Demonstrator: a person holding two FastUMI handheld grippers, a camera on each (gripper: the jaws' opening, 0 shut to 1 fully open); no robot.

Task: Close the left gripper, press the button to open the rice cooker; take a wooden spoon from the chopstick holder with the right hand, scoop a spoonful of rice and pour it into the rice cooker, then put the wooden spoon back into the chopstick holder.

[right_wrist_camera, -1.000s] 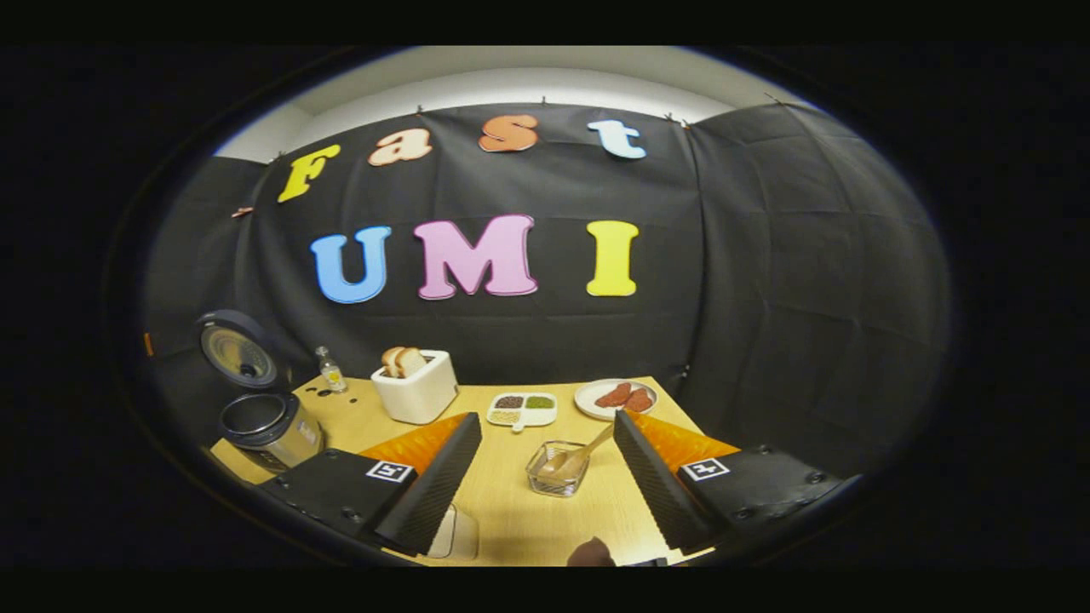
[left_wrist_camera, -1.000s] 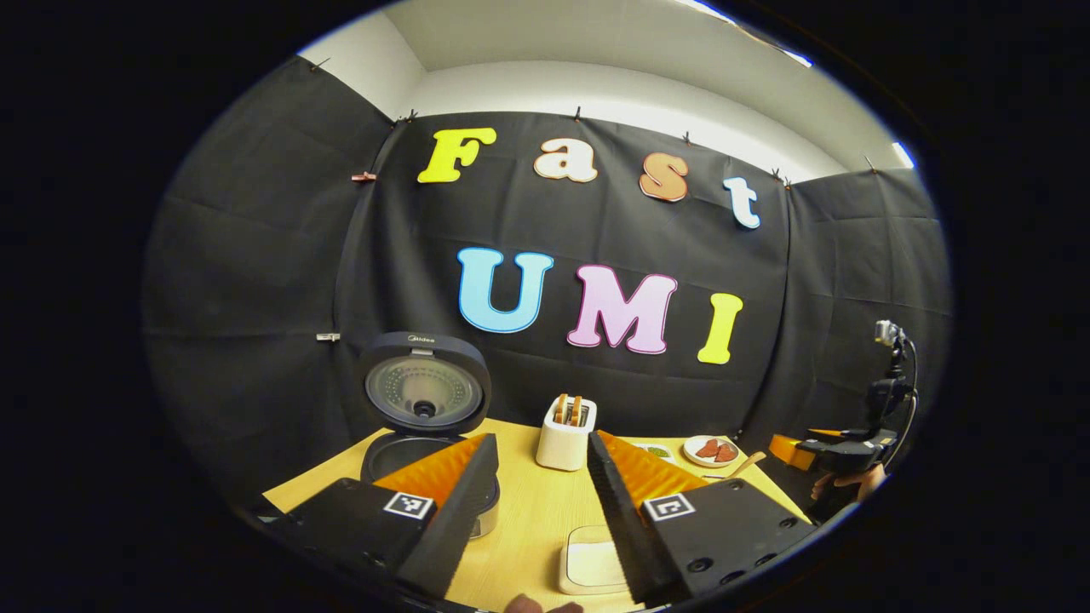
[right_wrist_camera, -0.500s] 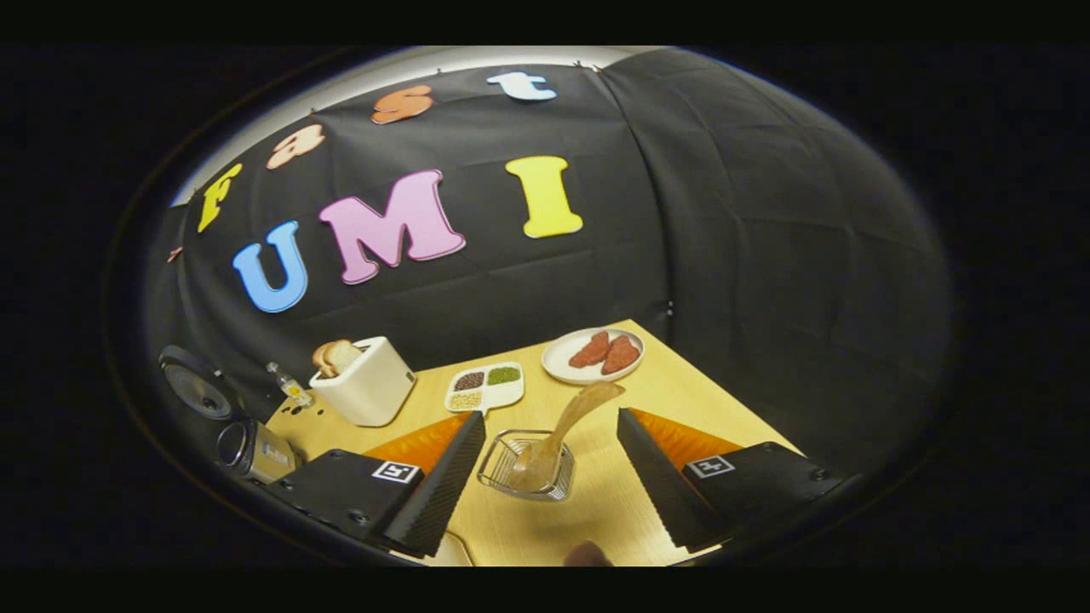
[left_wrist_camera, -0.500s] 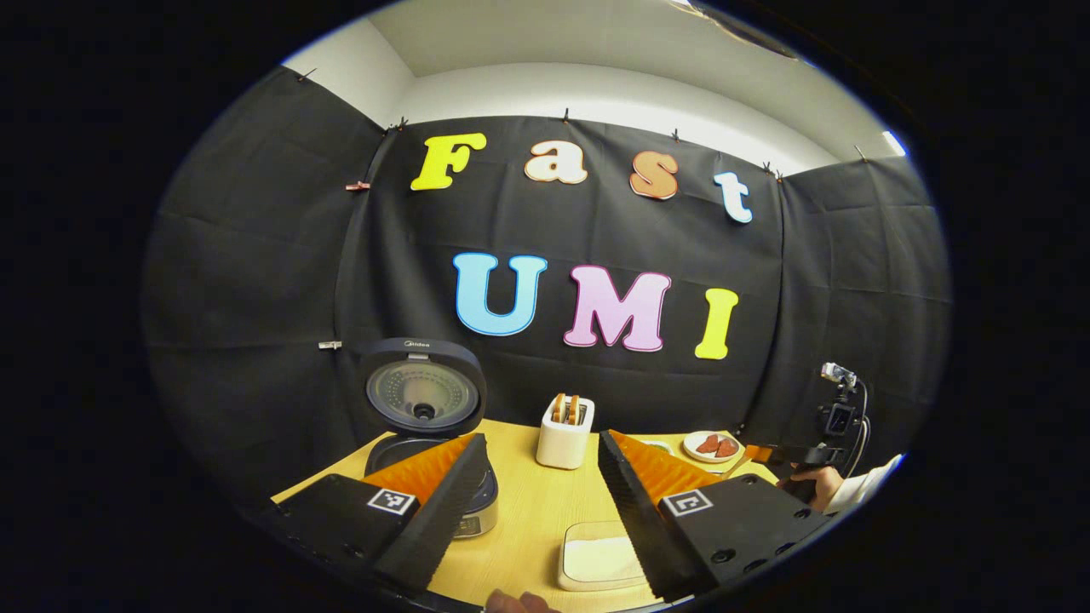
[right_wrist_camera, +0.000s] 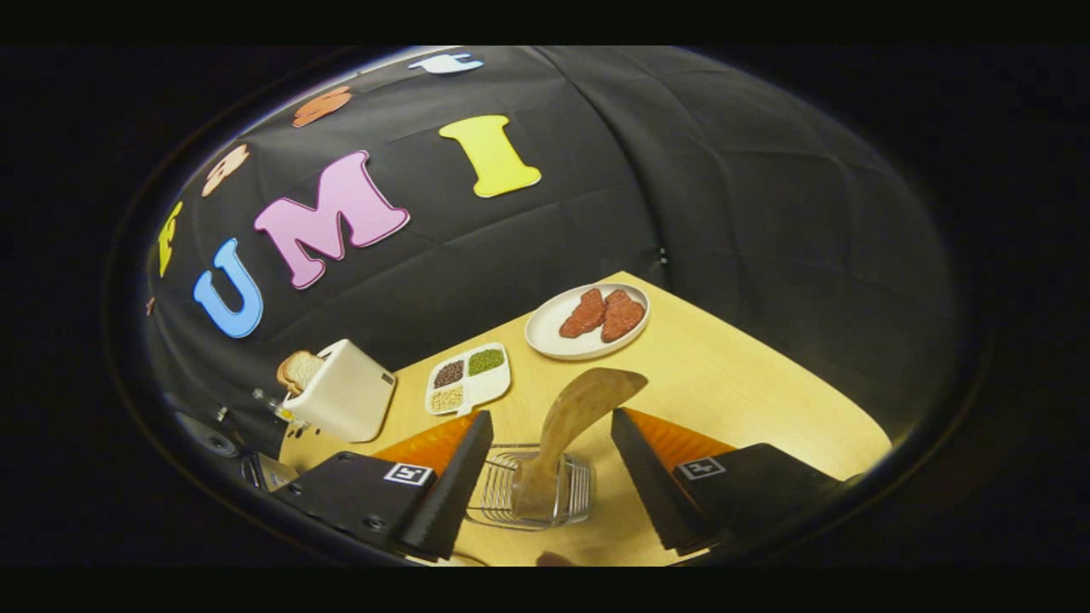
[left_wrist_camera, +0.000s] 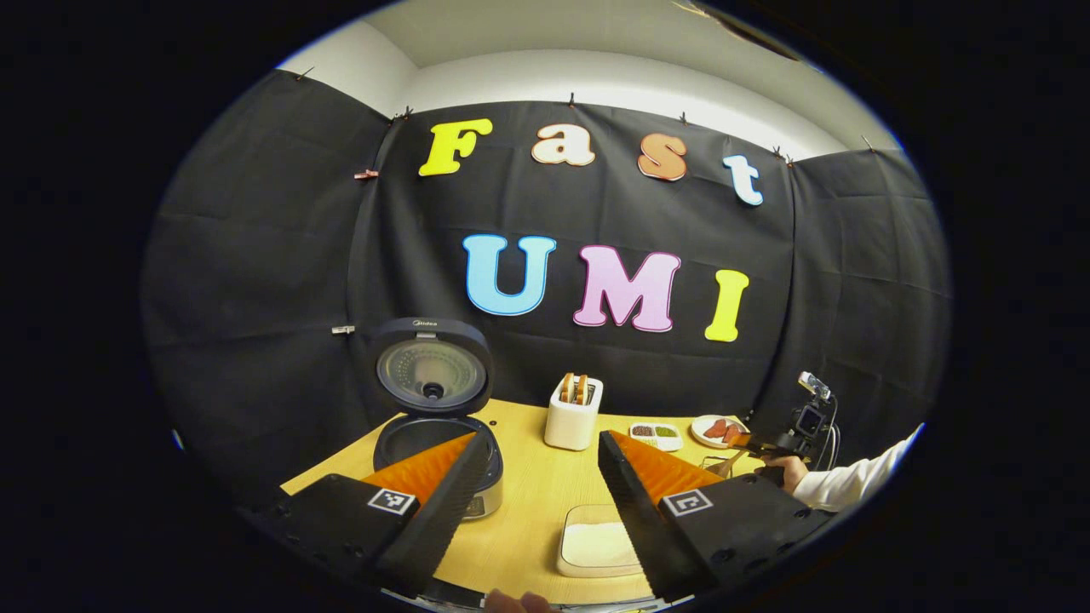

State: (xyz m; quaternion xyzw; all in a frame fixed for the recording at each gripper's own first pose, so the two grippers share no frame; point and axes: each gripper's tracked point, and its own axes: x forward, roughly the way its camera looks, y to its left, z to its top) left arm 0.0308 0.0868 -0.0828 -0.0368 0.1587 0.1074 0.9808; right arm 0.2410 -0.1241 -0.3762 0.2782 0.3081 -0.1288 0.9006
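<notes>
The rice cooker (left_wrist_camera: 438, 443) stands open at the table's back left with its lid (left_wrist_camera: 433, 375) raised upright. My left gripper (left_wrist_camera: 546, 436) hovers open in front of it, holding nothing. In the right gripper view, a wooden spoon (right_wrist_camera: 583, 404) stands tilted in a wire chopstick holder (right_wrist_camera: 502, 498). My right gripper (right_wrist_camera: 552, 417) is open, with a finger on either side of the spoon and not touching it. The left gripper view shows that gripper (left_wrist_camera: 796, 430) far right, held by a hand in a white sleeve (left_wrist_camera: 851, 484). A white square dish (left_wrist_camera: 596, 545) with pale contents lies near the front.
A white toaster (right_wrist_camera: 341, 400) with bread stands at the back middle. A sectioned dish of grains (right_wrist_camera: 468, 383) and a plate with meat pieces (right_wrist_camera: 588, 319) lie behind the holder. The table's right edge (right_wrist_camera: 817, 375) runs close to the black wall.
My right gripper has moved forward and down and rolled, so the spoon and holder now sit between its open fingers. The left gripper has drifted only slightly.
</notes>
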